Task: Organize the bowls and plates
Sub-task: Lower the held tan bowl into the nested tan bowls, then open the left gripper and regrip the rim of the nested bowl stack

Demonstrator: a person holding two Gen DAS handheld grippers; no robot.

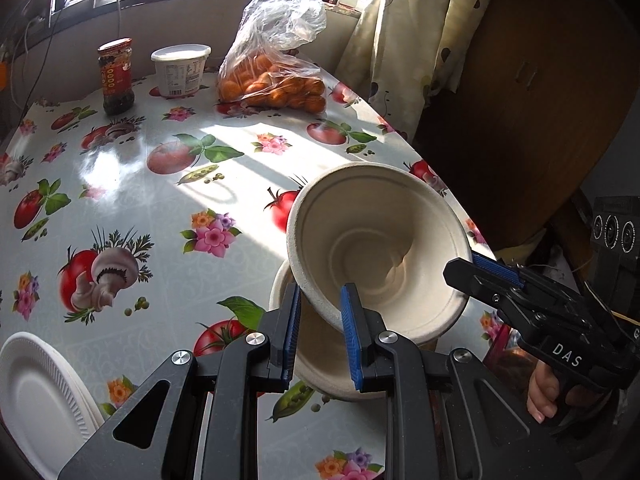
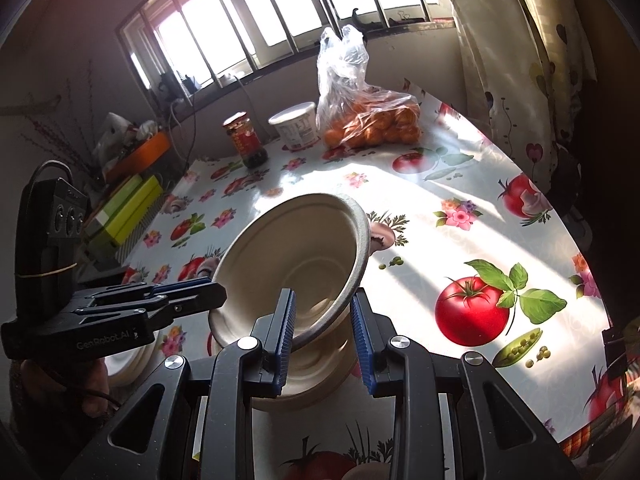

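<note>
A beige paper bowl [image 1: 372,240] [image 2: 296,248] hangs tilted over the table, held from two sides. My left gripper [image 1: 320,332] is shut on its near rim, one blue pad inside the bowl and one outside. My right gripper [image 2: 324,332] is shut on the opposite rim the same way. Each gripper shows in the other's view: the right gripper [image 1: 464,270] from the right, the left gripper [image 2: 218,294] from the left. Directly under the lifted bowl a second beige bowl [image 1: 316,364] [image 2: 316,376] rests on the table. White foam plates [image 1: 36,384] [image 2: 128,364] lie stacked at the near left.
At the table's far end stand a dark sauce jar [image 1: 116,76], a white tub [image 1: 180,70] and a plastic bag of oranges [image 1: 272,84]. The floral tablecloth [image 1: 160,208] ends at the right by a curtain [image 1: 416,40] and a wooden cupboard [image 1: 520,100]. Boxes [image 2: 124,212] are stacked beyond the left edge.
</note>
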